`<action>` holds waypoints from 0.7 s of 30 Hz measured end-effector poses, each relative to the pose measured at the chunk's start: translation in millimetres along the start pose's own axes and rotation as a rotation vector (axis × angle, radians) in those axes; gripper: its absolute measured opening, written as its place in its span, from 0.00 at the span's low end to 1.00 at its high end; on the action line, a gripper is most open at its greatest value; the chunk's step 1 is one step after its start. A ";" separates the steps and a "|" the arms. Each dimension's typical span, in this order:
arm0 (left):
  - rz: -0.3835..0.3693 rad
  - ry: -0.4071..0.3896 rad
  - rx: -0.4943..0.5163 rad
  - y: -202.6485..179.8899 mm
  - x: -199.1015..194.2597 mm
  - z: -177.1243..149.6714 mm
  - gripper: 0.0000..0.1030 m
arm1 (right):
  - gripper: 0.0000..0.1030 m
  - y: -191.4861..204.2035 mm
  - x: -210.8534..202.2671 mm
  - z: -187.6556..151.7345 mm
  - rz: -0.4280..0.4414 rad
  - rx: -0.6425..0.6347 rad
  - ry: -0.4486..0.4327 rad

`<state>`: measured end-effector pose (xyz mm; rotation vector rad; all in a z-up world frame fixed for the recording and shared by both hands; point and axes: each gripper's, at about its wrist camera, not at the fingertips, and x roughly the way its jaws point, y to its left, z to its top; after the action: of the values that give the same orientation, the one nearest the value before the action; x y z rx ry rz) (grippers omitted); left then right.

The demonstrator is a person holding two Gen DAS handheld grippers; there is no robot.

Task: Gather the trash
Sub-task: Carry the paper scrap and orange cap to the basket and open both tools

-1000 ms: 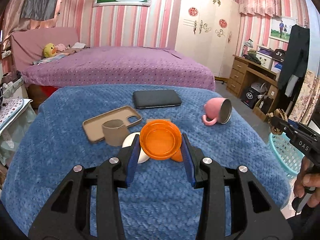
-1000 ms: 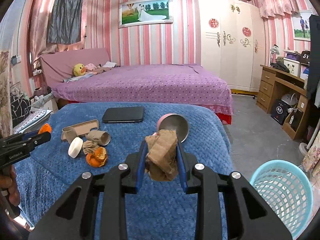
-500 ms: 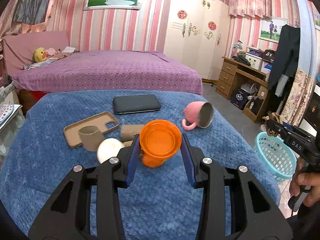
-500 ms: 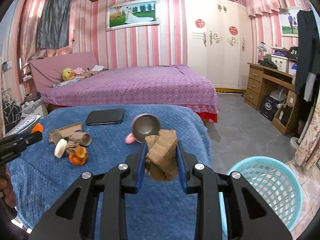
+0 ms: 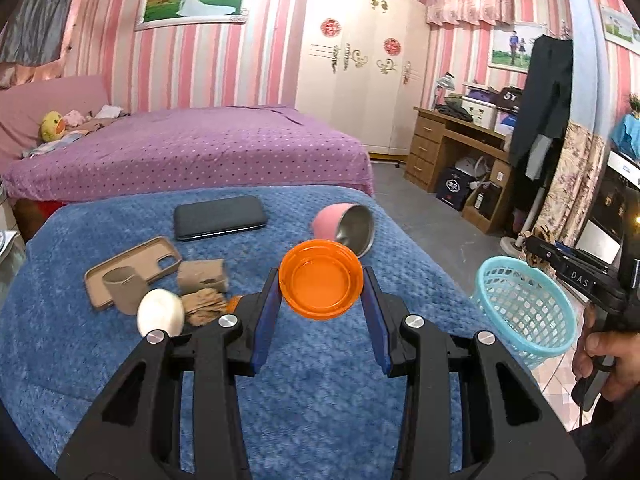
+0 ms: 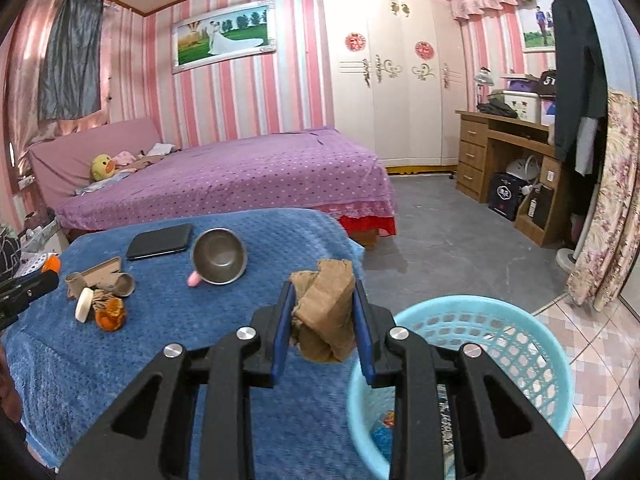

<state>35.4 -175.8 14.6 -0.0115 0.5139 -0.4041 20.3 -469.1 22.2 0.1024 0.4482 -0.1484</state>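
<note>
My left gripper (image 5: 320, 300) is shut on an orange plastic lid (image 5: 321, 283), held above the blue blanket (image 5: 320, 400). My right gripper (image 6: 324, 312) is shut on a crumpled brown paper wad (image 6: 326, 312), just left of the light blue mesh basket (image 6: 500, 344), which stands on the floor beside the blanket's right edge. In the left wrist view the same basket (image 5: 528, 312) sits at the right, with the right gripper over its far rim. More trash lies on the blanket: cardboard tubes (image 5: 202, 276), brown paper (image 5: 204, 306), a white round lid (image 5: 160, 312) and orange peel (image 6: 110, 310).
A pink mug (image 5: 346, 228) lies on its side, with a black phone (image 5: 220, 216) and a tan phone case (image 5: 132, 264) nearby. A purple bed (image 6: 240, 168) stands behind, and a wooden desk (image 6: 504, 152) at the right. A person's hand (image 5: 600, 360) grips the right tool.
Both grippers have moved right with their loads still held. The basket has come much closer under the right gripper, and the trash pile has slid to the left in both views.
</note>
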 end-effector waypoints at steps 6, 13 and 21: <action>-0.031 0.003 0.055 -33.4 9.5 6.3 0.38 | 0.28 -32.4 -4.4 -3.3 -0.042 0.031 -0.002; -0.108 0.018 0.087 -85.1 34.9 11.9 0.38 | 0.28 -68.2 -12.8 -5.1 -0.122 0.072 -0.015; -0.250 0.052 0.135 -171.8 73.9 8.5 0.38 | 0.28 -117.6 -20.8 -8.8 -0.209 0.171 -0.016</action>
<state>34.0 -362.8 6.0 0.0657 0.5378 -0.6845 -21.3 -581.1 15.6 0.2217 0.4289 -0.3925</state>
